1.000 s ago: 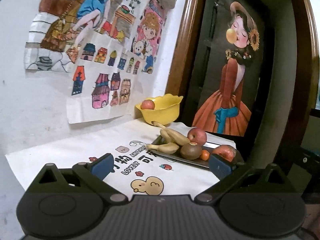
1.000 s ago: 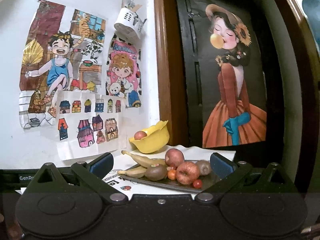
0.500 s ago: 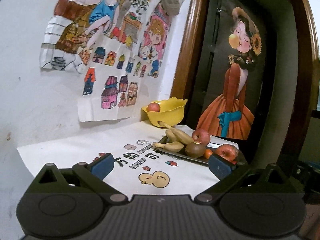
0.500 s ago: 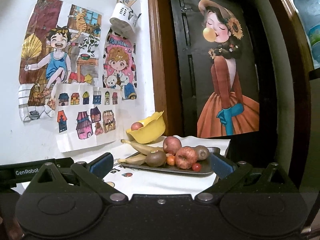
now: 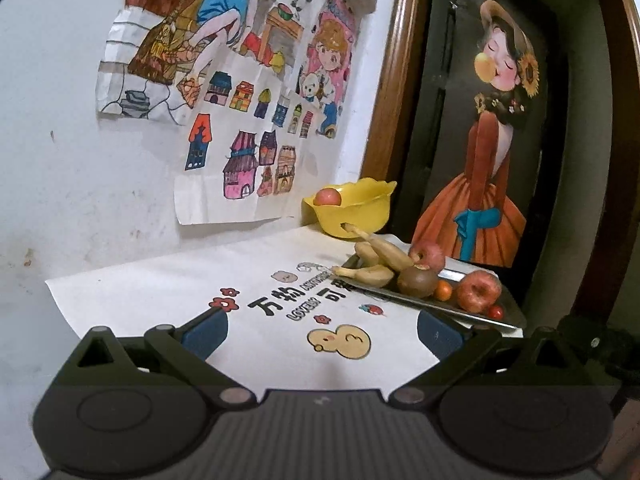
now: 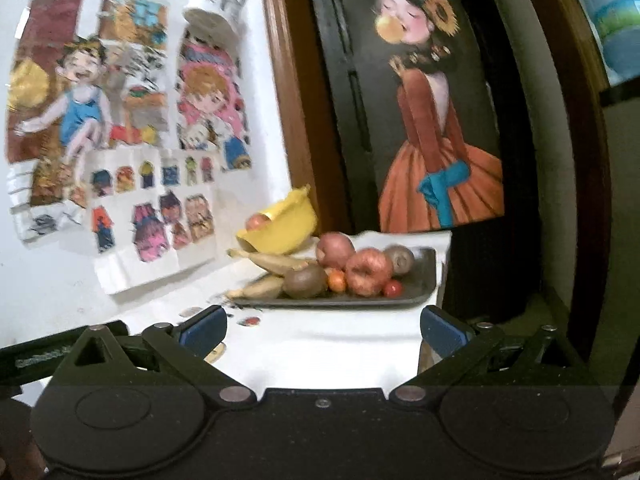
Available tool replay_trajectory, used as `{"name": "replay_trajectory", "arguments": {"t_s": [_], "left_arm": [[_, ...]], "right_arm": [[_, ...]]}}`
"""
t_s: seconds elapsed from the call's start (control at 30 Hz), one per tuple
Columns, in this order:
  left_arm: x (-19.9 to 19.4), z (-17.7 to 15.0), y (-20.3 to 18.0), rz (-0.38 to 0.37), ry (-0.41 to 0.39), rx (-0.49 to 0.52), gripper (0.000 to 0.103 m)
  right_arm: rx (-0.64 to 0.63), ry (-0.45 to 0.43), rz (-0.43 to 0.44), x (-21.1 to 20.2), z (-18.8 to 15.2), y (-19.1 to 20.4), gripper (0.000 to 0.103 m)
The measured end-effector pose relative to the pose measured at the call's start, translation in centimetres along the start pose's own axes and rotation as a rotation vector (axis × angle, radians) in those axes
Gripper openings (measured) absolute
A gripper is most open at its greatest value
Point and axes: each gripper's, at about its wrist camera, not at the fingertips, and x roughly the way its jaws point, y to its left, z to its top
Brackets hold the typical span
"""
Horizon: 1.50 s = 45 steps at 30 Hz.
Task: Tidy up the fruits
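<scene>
A dark tray (image 5: 468, 312) (image 6: 420, 280) on the white printed cloth (image 5: 200, 288) carries bananas (image 5: 384, 256) (image 6: 276, 264), two red apples (image 5: 478, 290) (image 6: 368, 270), kiwis (image 5: 418, 282) (image 6: 306, 282), a small orange (image 5: 443, 291) and a cherry tomato (image 6: 393, 289). Behind it a yellow bowl (image 5: 352, 208) (image 6: 280, 226) holds one apple (image 5: 327, 198). My left gripper (image 5: 322, 330) is open and empty, hovering over the cloth short of the tray. The right gripper (image 6: 324, 330) is open and empty too, facing the tray's near edge.
Children's drawings (image 5: 240, 80) hang on the white wall to the left. A dark door with a painted girl poster (image 5: 488, 160) in a brown wooden frame (image 5: 392, 72) stands right behind the table. The table's right edge (image 6: 444, 276) drops off beside the tray.
Both grippers have come closer to the tray and the fruit looks larger. The right view has tilted and is blurred from motion. Fingers remain open; no fruit has shifted.
</scene>
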Motion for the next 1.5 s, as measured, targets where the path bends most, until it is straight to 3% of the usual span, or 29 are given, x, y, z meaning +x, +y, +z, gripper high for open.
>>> {"name": "replay_trajectory", "arguments": {"t_s": [0.17, 0.33, 0.43, 0.87, 1.5], "left_arm": [[1.3, -0.6, 0.9, 0.008, -0.039, -0.047, 0.103], [1.6, -1.2, 1.6, 0.059, -0.004, -0.065, 0.103], [1.2, -1.5, 1.7, 0.077, -0.005, -0.085, 0.103], [1.1, -2.0, -0.2, 0.086, 0.002, -0.023, 0.103], [1.4, -3.0, 0.1, 0.141, 0.022, -0.002, 0.103]], "right_arm": [[-0.003, 0.006, 0.019, 2.2, -0.9, -0.1, 0.102], [-0.016, 0.041, 0.067, 3.1, -1.6, 0.0, 0.102], [-0.043, 0.040, 0.054, 2.9, -1.9, 0.5, 0.102], [-0.021, 0.040, 0.039, 2.7, -2.5, 0.1, 0.102], [-0.043, 0.026, 0.055, 2.8, -2.4, -0.4, 0.102]]}}
